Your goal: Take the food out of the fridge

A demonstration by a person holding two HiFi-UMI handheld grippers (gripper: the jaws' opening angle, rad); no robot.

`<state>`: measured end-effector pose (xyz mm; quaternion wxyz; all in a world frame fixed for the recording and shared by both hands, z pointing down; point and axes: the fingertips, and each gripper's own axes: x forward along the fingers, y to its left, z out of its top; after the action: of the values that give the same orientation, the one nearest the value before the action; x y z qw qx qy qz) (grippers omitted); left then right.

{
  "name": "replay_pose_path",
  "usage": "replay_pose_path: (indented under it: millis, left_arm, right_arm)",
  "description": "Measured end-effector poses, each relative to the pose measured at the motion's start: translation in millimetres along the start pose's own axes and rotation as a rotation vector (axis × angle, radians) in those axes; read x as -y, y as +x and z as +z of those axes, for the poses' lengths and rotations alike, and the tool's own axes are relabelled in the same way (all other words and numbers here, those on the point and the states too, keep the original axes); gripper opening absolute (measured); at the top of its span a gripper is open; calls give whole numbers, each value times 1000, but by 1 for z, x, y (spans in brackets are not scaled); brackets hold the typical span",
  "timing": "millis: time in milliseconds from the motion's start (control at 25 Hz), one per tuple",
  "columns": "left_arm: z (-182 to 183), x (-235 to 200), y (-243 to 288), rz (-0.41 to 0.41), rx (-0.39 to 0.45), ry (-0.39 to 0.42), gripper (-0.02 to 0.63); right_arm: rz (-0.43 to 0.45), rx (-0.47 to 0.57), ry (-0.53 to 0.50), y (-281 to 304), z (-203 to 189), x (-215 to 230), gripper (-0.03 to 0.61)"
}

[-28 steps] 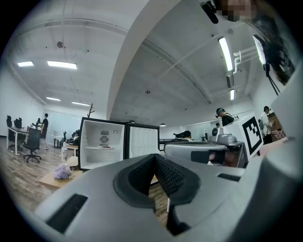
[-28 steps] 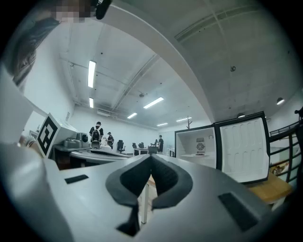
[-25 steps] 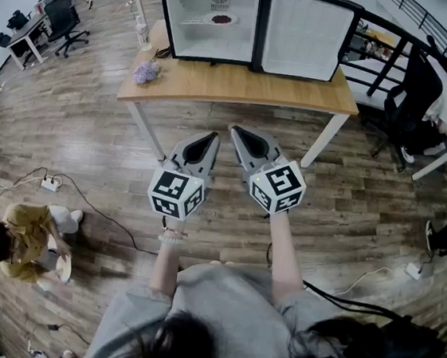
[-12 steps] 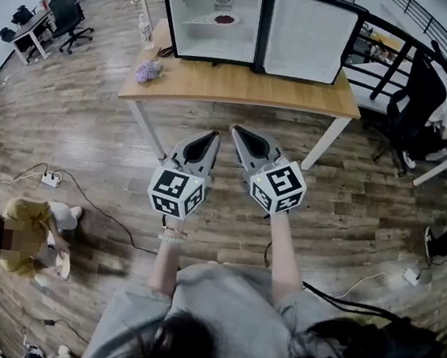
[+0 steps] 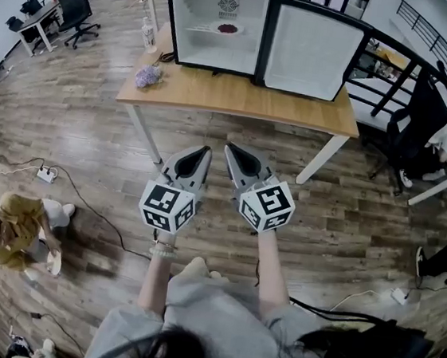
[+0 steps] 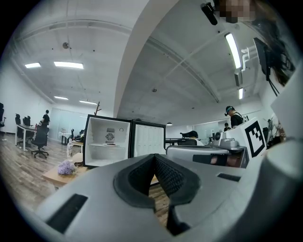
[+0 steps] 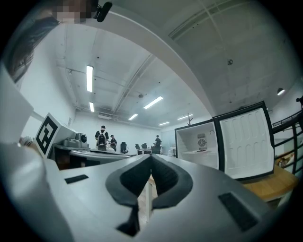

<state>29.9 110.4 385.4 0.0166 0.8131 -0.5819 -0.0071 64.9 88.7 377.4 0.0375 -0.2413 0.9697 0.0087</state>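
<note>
A small black fridge [image 5: 217, 25] stands open on the wooden table [image 5: 240, 100], its door [image 5: 315, 42] swung to the right. On its shelf lies a white plate with dark red food [image 5: 228, 29]. Both grippers are held side by side over the floor, short of the table's front edge and pointing at the fridge. My left gripper [image 5: 203, 150] is shut with nothing in it. My right gripper [image 5: 229, 148] is also shut and holds nothing. The fridge [image 6: 108, 142] shows far beyond the left gripper [image 6: 154, 156]. It is also far off behind the right gripper [image 7: 151, 156], as fridge [image 7: 199, 144].
Purple flowers [image 5: 146, 75] and a bottle [image 5: 149, 36] stand at the table's left end. A person [image 5: 9, 226] crouches on the floor at the left, near a power strip [image 5: 45, 175] and cable. A seated person [image 5: 432, 110] and a black railing are at the right.
The table and fridge sit slightly lower and larger in the head view, and the grippers sit lower too. Both grippers stay shut, side by side.
</note>
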Motion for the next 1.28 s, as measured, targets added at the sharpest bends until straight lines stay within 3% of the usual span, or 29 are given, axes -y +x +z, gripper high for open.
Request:
replay_pose_path:
  millis: [440, 960, 1280]
  left_arm:
    - [-2, -26, 24, 23, -5, 0, 8]
    - [12, -81, 94, -120, 7, 14, 8]
    - [15, -138, 113, -137, 10, 19, 8]
  right_arm:
    - [10, 16, 37, 31, -1, 22, 9]
    - [-69, -7, 8, 100, -1, 75, 9]
    - [-92, -9, -9, 158, -4, 90, 9]
